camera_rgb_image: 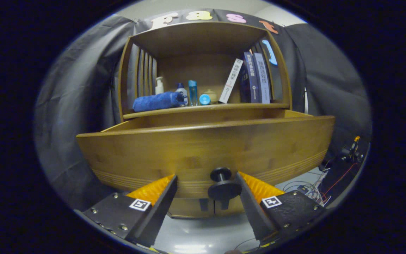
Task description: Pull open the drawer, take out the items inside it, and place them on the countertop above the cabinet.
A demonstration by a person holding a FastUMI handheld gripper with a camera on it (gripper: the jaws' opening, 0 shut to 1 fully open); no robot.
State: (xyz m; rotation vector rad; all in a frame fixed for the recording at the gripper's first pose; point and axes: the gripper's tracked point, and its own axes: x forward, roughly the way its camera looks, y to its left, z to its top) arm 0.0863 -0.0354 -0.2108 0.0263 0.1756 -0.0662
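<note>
the gripper [206, 183] fingers stand apart around the knob [223, 185] at the drawer [203, 151] front's lower edge; pulling unclamped risks slipping off.

drawer front [203, 151]: pulled out, wide wall just ahead of gripper [207, 181], hides drawer inside
knob [223, 185]: in the gap between spread fingers, nearer right one
above drawer: open gap up to countertop [206, 107] edge
countertop: blue towel [159, 101], bottles [185, 92], books [250, 79] crowd it
shelf frame [204, 35]: roof and sides box in countertop
</note>
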